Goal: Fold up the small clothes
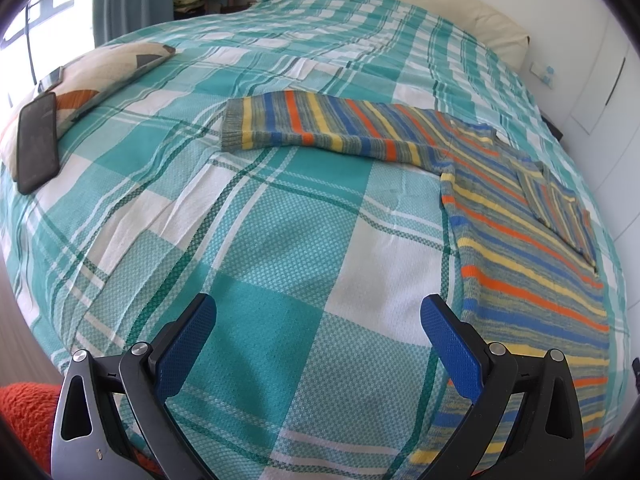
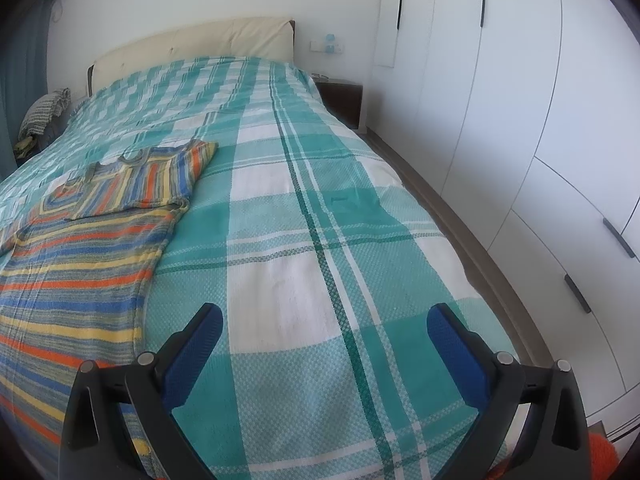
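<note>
A bedroom; the working surface is a bed covered with a teal-and-white plaid bedspread. The striped sweater lies flat on the bedspread, front up, its bands orange, blue, yellow and grey. One sleeve extends straight out from the sweater body across the bedspread. The other sleeve is folded over the sweater's chest.

The left gripper hovers over bare bedspread just beside the sweater's hem edge, jaws spread wide, holding nothing. The right gripper hovers over bare bedspread on the sweater's opposite side, jaws likewise spread wide and empty.

Beyond the extended sleeve's cuff, well apart from the sweater, a patterned pillow carries a dark phone. Past the sweater's neckline stands the cream headboard. White wardrobe doors line the wall beyond the bed edge.
</note>
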The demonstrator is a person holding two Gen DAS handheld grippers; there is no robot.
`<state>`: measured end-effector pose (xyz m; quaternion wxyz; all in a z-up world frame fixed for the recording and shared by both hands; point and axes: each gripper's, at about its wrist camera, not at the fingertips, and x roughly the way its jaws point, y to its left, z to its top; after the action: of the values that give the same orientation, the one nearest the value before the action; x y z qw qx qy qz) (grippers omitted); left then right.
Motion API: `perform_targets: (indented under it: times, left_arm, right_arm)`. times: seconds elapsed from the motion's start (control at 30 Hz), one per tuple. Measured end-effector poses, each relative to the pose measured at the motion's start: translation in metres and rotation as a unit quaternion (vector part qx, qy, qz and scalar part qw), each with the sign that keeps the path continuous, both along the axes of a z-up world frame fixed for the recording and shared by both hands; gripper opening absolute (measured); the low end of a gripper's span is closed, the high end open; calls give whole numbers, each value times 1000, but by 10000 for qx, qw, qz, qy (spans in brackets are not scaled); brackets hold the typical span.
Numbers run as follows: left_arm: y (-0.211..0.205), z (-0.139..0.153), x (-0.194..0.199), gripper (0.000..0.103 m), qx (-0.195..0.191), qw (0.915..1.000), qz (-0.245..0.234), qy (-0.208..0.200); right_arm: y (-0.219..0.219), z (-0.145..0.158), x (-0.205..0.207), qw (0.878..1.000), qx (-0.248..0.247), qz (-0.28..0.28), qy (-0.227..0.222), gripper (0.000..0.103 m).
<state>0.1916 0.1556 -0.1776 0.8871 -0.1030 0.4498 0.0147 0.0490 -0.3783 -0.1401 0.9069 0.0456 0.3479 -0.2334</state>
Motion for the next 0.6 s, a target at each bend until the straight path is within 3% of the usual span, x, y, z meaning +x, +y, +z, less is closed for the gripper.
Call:
perform_targets:
  times: [0.6]
  left_arm:
    - [0,0,0,102,5,10000,8,10]
  right_arm:
    - [1,0,0,10000,-33,22,-4,101]
